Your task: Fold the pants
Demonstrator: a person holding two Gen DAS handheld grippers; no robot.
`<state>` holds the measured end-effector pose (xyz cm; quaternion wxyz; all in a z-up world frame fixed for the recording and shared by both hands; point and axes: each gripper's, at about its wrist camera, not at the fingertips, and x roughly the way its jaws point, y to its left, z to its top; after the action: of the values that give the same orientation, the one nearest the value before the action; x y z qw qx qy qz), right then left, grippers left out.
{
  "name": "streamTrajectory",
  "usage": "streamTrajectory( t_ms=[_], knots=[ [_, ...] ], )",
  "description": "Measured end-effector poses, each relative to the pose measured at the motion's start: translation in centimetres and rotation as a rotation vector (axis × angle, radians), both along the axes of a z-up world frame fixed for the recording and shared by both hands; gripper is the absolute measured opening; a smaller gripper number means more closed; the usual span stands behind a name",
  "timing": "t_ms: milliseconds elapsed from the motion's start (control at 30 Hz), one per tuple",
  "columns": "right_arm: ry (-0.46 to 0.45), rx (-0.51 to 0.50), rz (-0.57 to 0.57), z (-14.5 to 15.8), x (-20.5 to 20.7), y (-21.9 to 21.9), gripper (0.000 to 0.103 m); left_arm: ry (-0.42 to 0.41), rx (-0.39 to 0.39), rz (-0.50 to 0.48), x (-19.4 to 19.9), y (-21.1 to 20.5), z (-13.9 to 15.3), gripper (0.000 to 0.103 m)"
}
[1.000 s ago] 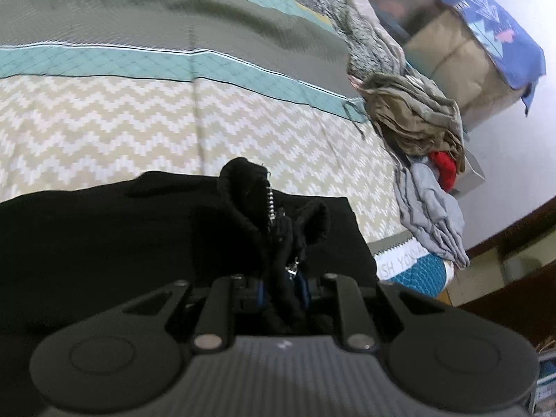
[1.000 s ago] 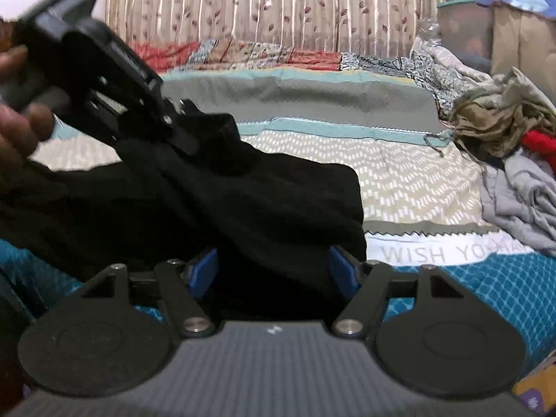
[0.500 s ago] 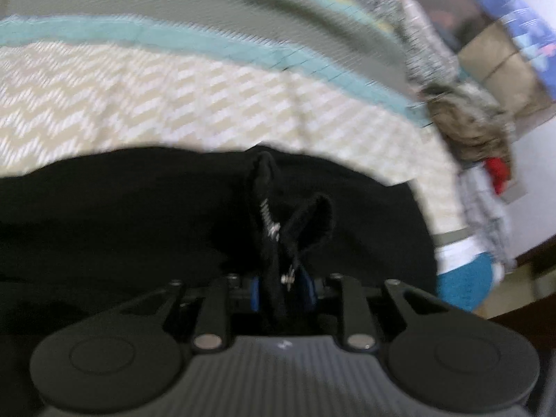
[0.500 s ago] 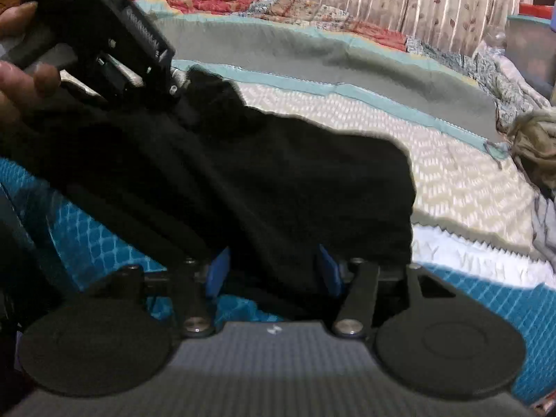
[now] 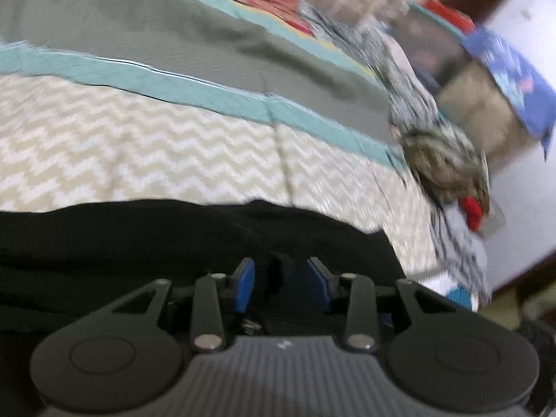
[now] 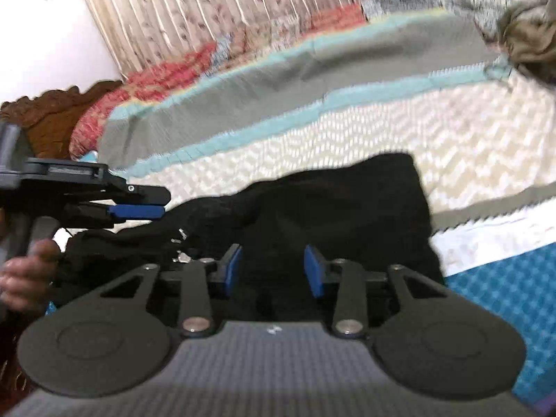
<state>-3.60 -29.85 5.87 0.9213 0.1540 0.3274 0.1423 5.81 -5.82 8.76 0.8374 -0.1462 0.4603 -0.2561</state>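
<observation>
Black pants (image 5: 173, 243) lie spread on the striped quilt, seen also in the right wrist view as the pants (image 6: 330, 208) with a metal zipper (image 6: 180, 239) near their left end. My left gripper (image 5: 280, 283) hovers over the near edge of the cloth, jaws opening, pads clear of the fabric. From the right wrist view the left gripper (image 6: 166, 203) sits level just above the pants, held by a hand (image 6: 24, 278). My right gripper (image 6: 272, 271) is low over the near part of the pants, jaws closing, black cloth between the pads with gaps on both sides.
The quilt (image 5: 173, 146) has chevron, teal and grey bands. A heap of loose clothes (image 5: 448, 170) lies at the bed's right side, the same clothes heap (image 6: 528, 34) at top right. A box under a blue cloth (image 5: 504, 69) stands beyond; a curtain (image 6: 243, 17) hangs behind.
The left gripper let go of the bunched cloth with the zipper and its jaws parted. The pants dropped flat. The right jaws narrowed and that view rolled.
</observation>
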Motion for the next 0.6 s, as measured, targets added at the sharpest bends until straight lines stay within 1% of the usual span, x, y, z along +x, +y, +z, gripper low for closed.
streamTrajectory(
  t_ms=[33,100,133,167,200,233,300,333,367,400,433,467,533,600],
  knots=[
    [0.021,-0.007,0.008,-0.6,0.3,0.5,0.040,0.005,0.019,-0.027,0.0,-1.0,-0.5,0.033],
    [0.115,-0.049,0.004,-2.3,1.4,1.5,0.039,0.038,0.078,-0.061,0.2,-2.9,-2.3,0.033],
    [0.151,-0.067,0.000,-3.1,1.7,1.8,0.039,0.064,0.113,-0.065,0.4,-3.5,-3.5,0.032],
    [0.140,-0.063,0.001,-3.2,1.3,1.7,0.039,0.089,0.149,-0.065,0.7,-3.9,-4.6,0.024],
    [0.133,-0.047,0.007,-2.7,1.2,1.3,0.039,0.086,0.169,-0.062,0.8,-4.0,-5.4,0.023],
    [0.120,-0.027,0.005,-2.1,0.7,0.7,0.041,0.077,0.157,-0.059,0.9,-3.8,-5.6,0.024],
    [0.047,-0.008,-0.035,-0.6,-0.6,-1.2,0.043,0.115,0.116,-0.042,1.2,-3.0,-5.2,0.023],
    [0.023,-0.003,-0.060,-0.3,-1.0,-2.0,0.047,0.126,0.101,-0.033,1.4,-2.6,-5.0,0.022],
    [0.006,0.008,-0.102,0.0,-1.7,-3.2,0.049,0.130,0.085,-0.022,1.4,-2.3,-4.5,0.026],
    [0.001,0.025,-0.154,0.0,-2.3,-4.5,0.051,0.119,0.063,-0.015,1.3,-1.9,-4.1,0.030],
    [0.004,0.039,-0.189,-0.1,-2.6,-5.5,0.051,0.094,0.052,-0.003,1.0,-1.5,-3.5,0.041],
    [0.012,0.053,-0.226,-0.4,-3.2,-6.6,0.051,0.067,0.048,0.012,0.7,-0.8,-2.9,0.045],
    [0.038,0.093,-0.302,-1.1,-3.8,-8.3,0.053,0.038,0.047,0.049,0.3,0.9,-1.9,0.045],
    [0.049,0.149,-0.342,-1.8,-5.0,-9.1,0.053,0.030,0.020,0.107,0.0,3.7,-0.8,0.045]
  ],
)
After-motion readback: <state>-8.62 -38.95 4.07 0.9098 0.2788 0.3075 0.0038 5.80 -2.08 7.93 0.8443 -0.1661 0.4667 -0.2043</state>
